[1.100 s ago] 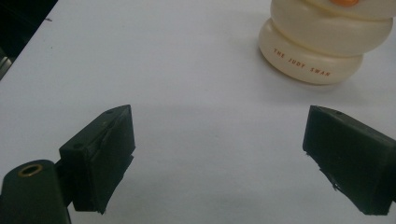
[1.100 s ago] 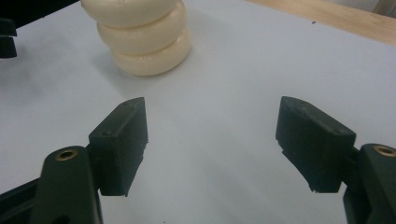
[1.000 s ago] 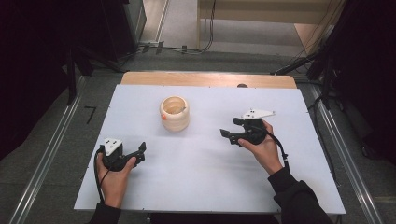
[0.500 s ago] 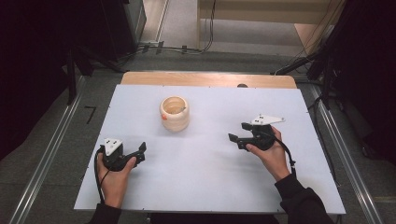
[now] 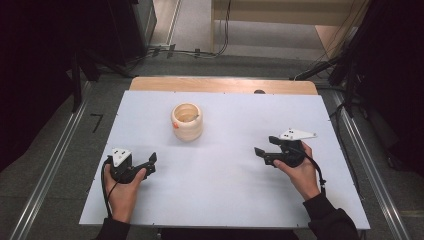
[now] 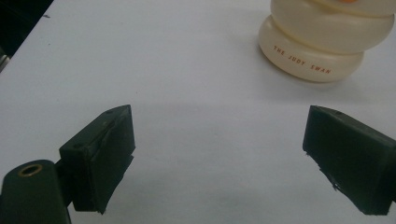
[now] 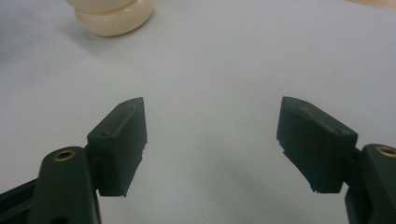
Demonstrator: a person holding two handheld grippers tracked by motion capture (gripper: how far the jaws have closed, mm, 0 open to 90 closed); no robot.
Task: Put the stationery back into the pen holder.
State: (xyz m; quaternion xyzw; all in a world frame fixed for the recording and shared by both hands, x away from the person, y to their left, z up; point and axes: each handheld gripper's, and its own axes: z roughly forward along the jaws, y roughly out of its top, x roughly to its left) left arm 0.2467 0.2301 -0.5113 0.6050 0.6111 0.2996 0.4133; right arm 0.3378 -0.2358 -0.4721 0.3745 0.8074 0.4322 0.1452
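Note:
A cream ribbed jar [image 5: 187, 121] stands upright on the white table [image 5: 225, 200], left of centre toward the back, with its mouth uncovered. In the left gripper view the jar [image 6: 322, 42] sits at the top right, with small red lettering on its base ring. The right gripper view has the jar [image 7: 112, 14] at its top left. My left gripper [image 5: 151, 161] rests at the front left, open and holding nothing, well short of the jar. My right gripper [image 5: 265, 150] is at the right side of the table, open and holding nothing, pointing left.
A wooden strip [image 5: 222, 85] runs along the table's far edge. Cables [image 5: 195, 52] lie on the floor beyond it. Metal rails [image 5: 47, 175] flank the table on both sides. Dark equipment stands at the back left and right.
My right gripper has drawn back toward the person and slightly right, away from the jar. The left gripper and the jar have stayed where they were.

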